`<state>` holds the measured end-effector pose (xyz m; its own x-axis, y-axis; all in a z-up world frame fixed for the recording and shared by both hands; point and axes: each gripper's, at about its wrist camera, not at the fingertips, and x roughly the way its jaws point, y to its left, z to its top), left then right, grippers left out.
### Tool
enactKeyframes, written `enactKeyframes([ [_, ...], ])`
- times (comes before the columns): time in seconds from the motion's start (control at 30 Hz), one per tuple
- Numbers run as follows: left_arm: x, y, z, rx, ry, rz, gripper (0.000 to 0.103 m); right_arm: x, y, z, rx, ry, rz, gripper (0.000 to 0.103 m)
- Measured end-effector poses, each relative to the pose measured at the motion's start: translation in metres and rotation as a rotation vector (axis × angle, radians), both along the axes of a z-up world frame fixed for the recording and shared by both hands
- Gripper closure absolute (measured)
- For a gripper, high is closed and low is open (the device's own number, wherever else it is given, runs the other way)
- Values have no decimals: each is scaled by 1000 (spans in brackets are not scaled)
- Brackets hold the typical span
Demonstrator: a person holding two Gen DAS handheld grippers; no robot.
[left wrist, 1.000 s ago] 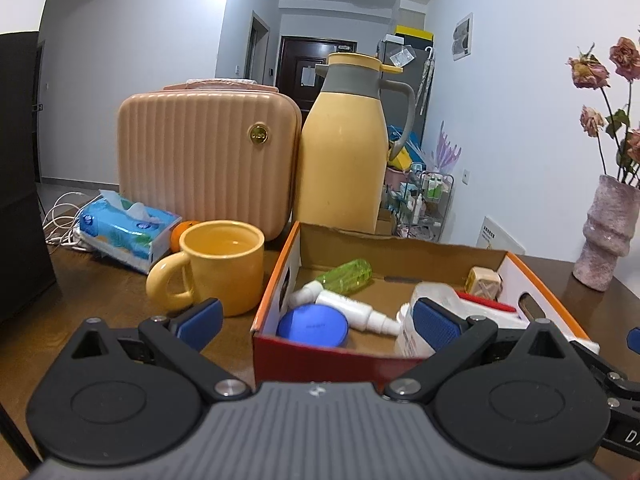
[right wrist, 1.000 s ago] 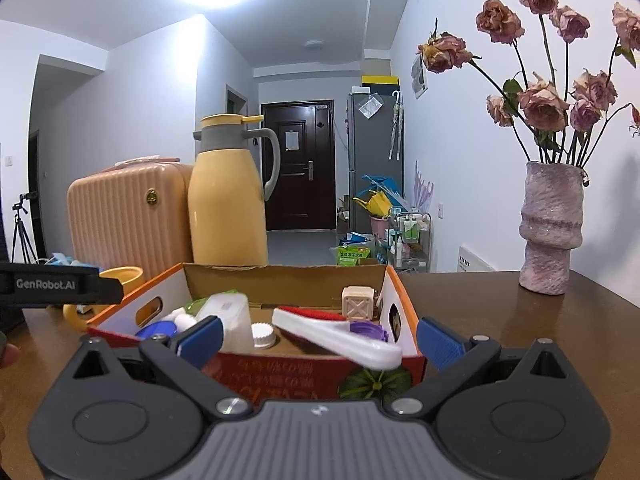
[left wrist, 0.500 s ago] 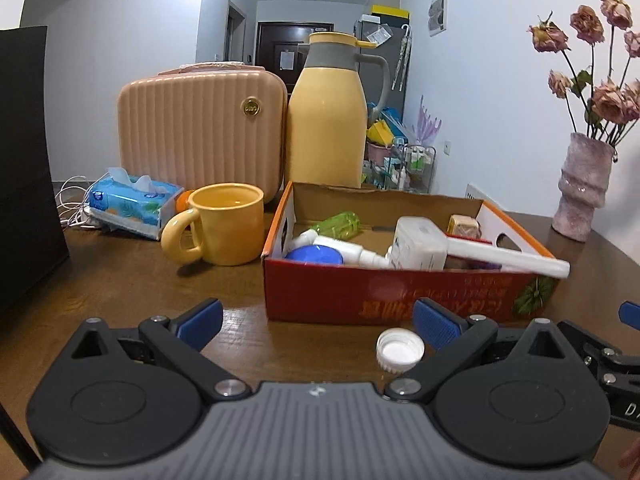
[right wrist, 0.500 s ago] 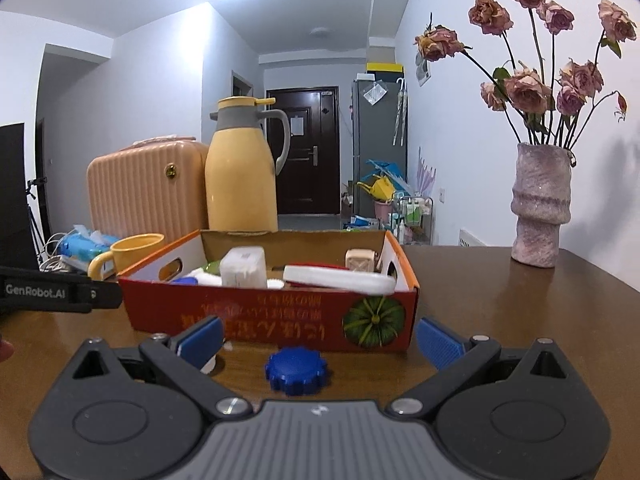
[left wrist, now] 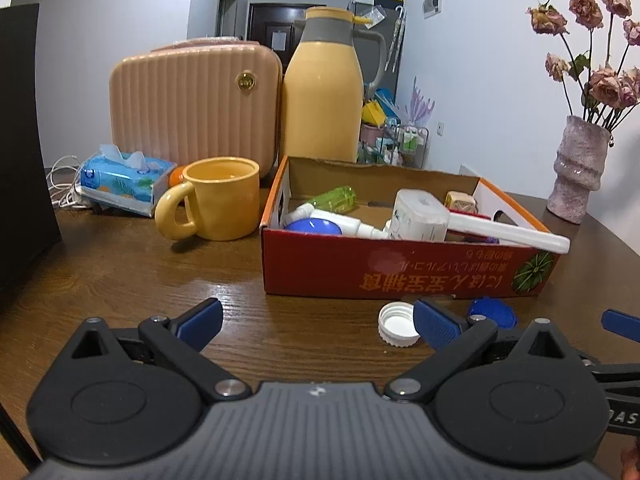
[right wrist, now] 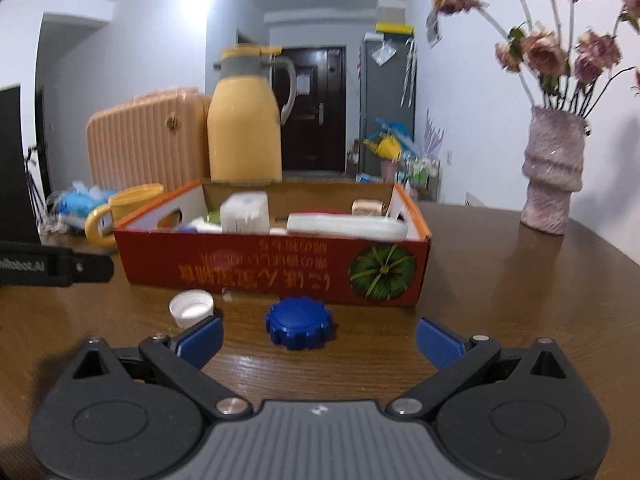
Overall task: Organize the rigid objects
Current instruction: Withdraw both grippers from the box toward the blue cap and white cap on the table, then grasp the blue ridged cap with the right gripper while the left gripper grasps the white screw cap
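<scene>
A red cardboard box (left wrist: 400,276) (right wrist: 272,268) stands on the wooden table and holds a white bottle (left wrist: 418,216), a long white case (left wrist: 508,232), a green bottle (left wrist: 336,199), a blue lid (left wrist: 312,226) and a small wooden block (left wrist: 460,200). A white cap (left wrist: 398,325) (right wrist: 191,307) and a blue ridged cap (left wrist: 492,312) (right wrist: 298,322) lie on the table in front of the box. My left gripper (left wrist: 318,320) is open and empty, just short of the white cap. My right gripper (right wrist: 318,338) is open and empty, just behind the blue cap.
A yellow mug (left wrist: 216,204) stands left of the box. Behind are a pink ribbed case (left wrist: 192,108), a yellow thermos jug (left wrist: 324,92) and a tissue pack (left wrist: 120,178). A pink vase (right wrist: 554,172) with dried roses stands at the right. A black panel (left wrist: 20,140) is at the far left.
Both grippers have pulled back from over the box and dropped toward the table. The two caps in front of the box have come into view.
</scene>
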<state>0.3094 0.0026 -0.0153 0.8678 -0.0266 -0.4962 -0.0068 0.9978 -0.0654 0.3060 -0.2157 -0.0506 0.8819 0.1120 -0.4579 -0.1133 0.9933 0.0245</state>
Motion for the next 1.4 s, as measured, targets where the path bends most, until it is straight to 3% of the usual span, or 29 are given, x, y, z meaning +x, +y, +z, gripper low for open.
enactKeyframes([
  [0.33,16,6,-14,-9,72,9,0,49,14,-15,-67,107,11,2],
  [0.53,21,7,-16,-4,82,12,0,74,25,-22,-83,152,26,14],
  [0.73,27,11,-20,-9,107,24,0,87,22,-25,-22,188,39,30],
  [0.87,29,12,-21,-9,111,25,0,88,21,-24,-8,177,51,50],
  [1.4,33,0,-27,13,120,17,0,55,-7,-2,45,35,50,50],
])
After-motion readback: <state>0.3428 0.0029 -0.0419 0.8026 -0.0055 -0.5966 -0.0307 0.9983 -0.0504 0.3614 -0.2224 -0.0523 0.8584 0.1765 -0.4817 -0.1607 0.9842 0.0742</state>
